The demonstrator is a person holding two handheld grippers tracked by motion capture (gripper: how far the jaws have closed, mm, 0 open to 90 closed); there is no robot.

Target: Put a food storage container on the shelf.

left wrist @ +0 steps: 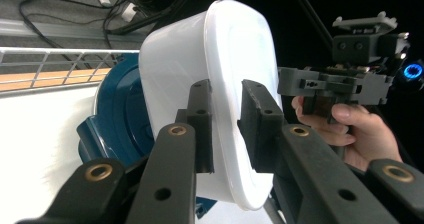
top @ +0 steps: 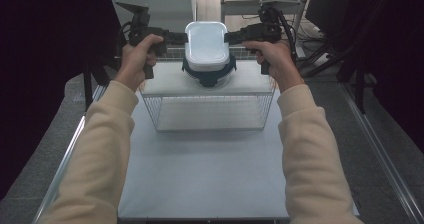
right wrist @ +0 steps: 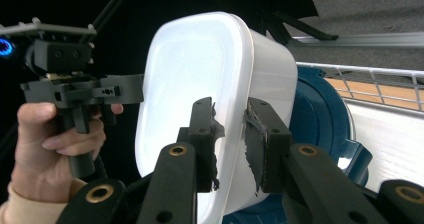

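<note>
White plastic container, rounded-rectangular, smooth and faintly translucent, held above a round dark-blue lidded container (glossy, with side clips) on the white top of a wire-mesh rack. Left gripper clamped on the container's left rim, rim pinched between ridged black jaws. Right gripper likewise closed on the opposite rim, its pad lining frayed. Contact between white and blue containers probably none, though poorly resolved. Pale matte table beneath.
</note>
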